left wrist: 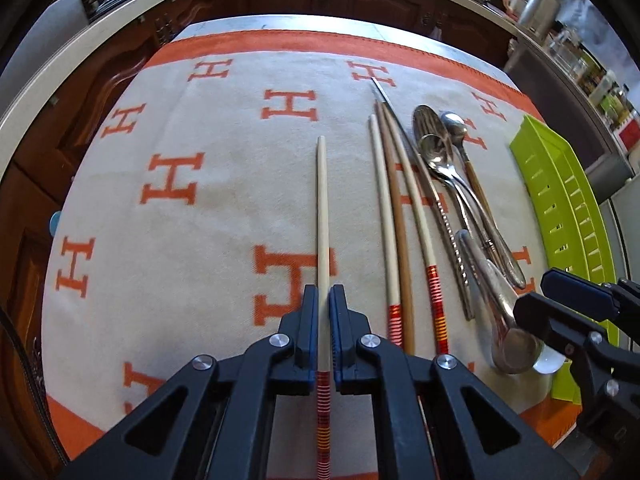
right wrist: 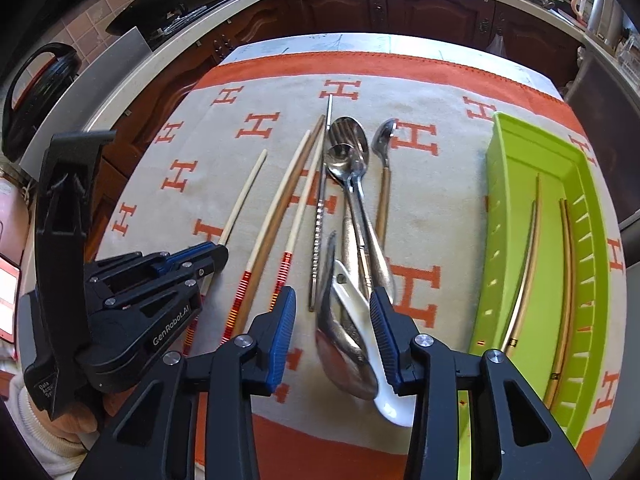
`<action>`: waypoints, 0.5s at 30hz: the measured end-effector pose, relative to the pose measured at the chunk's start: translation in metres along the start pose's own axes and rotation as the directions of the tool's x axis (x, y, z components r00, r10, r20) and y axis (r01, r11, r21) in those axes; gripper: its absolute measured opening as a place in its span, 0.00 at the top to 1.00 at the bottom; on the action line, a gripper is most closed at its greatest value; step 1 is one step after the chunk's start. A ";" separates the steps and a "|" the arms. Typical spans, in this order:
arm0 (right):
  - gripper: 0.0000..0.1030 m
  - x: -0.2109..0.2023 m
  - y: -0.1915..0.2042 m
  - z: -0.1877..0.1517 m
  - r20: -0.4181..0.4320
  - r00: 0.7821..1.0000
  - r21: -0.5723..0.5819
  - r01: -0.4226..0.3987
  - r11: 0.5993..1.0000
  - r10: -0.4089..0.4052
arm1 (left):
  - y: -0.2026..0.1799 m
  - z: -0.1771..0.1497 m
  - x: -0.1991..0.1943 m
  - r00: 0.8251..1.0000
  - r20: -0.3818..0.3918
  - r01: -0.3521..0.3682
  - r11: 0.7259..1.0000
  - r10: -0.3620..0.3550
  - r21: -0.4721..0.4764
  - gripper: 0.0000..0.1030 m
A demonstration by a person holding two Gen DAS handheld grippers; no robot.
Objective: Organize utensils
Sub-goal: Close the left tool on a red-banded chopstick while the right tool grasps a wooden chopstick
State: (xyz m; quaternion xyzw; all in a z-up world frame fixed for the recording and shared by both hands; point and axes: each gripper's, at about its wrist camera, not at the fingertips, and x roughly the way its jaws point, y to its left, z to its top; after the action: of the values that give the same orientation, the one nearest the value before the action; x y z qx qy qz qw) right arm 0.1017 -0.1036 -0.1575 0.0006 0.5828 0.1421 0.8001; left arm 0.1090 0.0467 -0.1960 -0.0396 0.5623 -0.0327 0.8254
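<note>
Two chopsticks inside green tray.

The left tongs hide part of the chopstick; its striped end leaves the frame. The tray's near end is hidden behind the right tongs.

Chopsticks on cloth: five; in green tray: two; metal spoons: about five; white spoon: one
</note>
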 end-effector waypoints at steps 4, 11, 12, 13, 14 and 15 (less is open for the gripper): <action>0.65 0.006 0.016 0.010 -0.004 0.999 -0.010 -0.051 0.999 0.051 | 0.020 -0.004 -0.015 1.000 0.028 0.014 0.999 -0.013 -0.043 0.97; 0.65 0.038 0.042 0.026 -0.054 0.995 0.018 -0.081 0.997 0.081 | 0.047 -0.007 -0.037 0.996 0.081 0.048 0.994 -0.040 -0.096 0.97; 0.65 0.043 0.044 0.027 -0.062 0.996 0.020 -0.069 0.997 0.070 | 0.050 -0.007 -0.039 0.995 0.086 0.052 0.993 -0.044 -0.102 0.97; 0.65 0.048 0.045 0.027 -0.065 0.996 0.018 -0.057 0.998 0.058 | 0.053 -0.008 -0.040 0.995 0.089 0.057 0.993 -0.047 -0.107 0.97; 0.65 0.052 0.048 0.028 -0.067 0.997 0.011 -0.037 0.999 0.038 | 0.057 -0.010 -0.041 0.994 0.092 0.062 0.992 -0.052 -0.113 0.97; 0.65 0.057 0.049 0.028 -0.072 0.997 0.008 -0.019 1.000 0.020 | 0.061 -0.011 -0.041 0.994 0.094 0.065 0.991 -0.054 -0.117 0.97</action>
State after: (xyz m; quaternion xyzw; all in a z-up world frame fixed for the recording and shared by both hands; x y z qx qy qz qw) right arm 0.1329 -0.0384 -0.1938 0.0040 0.6116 0.1478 0.7772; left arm 0.0839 0.1106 -0.1682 -0.1071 0.5236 -0.0217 0.8449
